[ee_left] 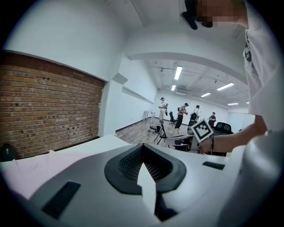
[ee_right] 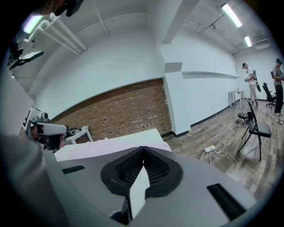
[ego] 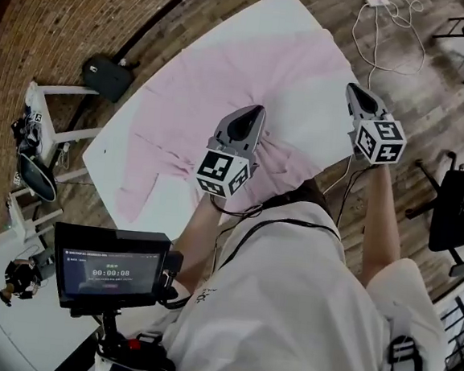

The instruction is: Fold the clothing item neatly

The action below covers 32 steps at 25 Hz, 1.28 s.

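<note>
A pale pink garment lies spread flat on the white table, with a sleeve trailing toward the near left corner. My left gripper hovers over the garment's near hem, jaws shut and empty. My right gripper is in the air past the table's right edge, also shut with nothing in it. In the left gripper view the shut jaws point level over the pink garment. The right gripper view looks across the table and the garment.
A screen on a stand is by my left side. On the wooden floor lie a black bag and a power strip with cable. A white side table stands left, a black chair right. Several people stand far off.
</note>
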### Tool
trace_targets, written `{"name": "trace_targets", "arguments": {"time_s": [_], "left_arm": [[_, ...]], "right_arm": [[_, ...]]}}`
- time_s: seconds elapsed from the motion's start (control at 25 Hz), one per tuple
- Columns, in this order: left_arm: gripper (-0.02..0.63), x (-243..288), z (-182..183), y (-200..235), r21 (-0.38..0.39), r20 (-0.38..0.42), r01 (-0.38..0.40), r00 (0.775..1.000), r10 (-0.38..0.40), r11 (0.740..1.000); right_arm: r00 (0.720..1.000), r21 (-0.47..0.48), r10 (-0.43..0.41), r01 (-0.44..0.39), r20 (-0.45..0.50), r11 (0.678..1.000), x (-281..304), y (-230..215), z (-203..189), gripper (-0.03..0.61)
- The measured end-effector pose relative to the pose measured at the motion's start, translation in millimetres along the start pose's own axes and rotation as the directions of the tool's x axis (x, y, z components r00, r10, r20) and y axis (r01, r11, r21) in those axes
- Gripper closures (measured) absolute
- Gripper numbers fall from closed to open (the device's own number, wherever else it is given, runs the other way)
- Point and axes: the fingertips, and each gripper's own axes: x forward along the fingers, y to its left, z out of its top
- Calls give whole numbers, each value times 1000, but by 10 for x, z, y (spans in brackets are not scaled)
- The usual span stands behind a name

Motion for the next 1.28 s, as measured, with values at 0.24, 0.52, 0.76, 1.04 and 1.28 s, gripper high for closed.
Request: {"name": "trace_targets", "arguments": {"time_s": [0.24,0.52,0.76,1.04,1.28], "left_arm": [[612,457,26,-190,0,-44,36,998,-36,999],[612,745,-8,-273,-14,-89,51,995,-52,999],[612,1011,-22,-350,-16,-98,74,992,-75,997],[612,1200,-81,-424,-18,-112,97,989,-98,995],[612,1103,-122,-307,-18,-125,67,990,-69,998]], "right_arm": [[996,113,-47,55,-72,992,364,-907,-379,575],[991,51,-33,40,-130,998,607,-1354,-591,575],[987,49,48,-41,-151,998,715,-1263,-703,575],[976,118,128,-108,-179,987,1025,-1097,-697,508],[950,40,107,-99,-295,994,1246,-986,-836,508]]}}
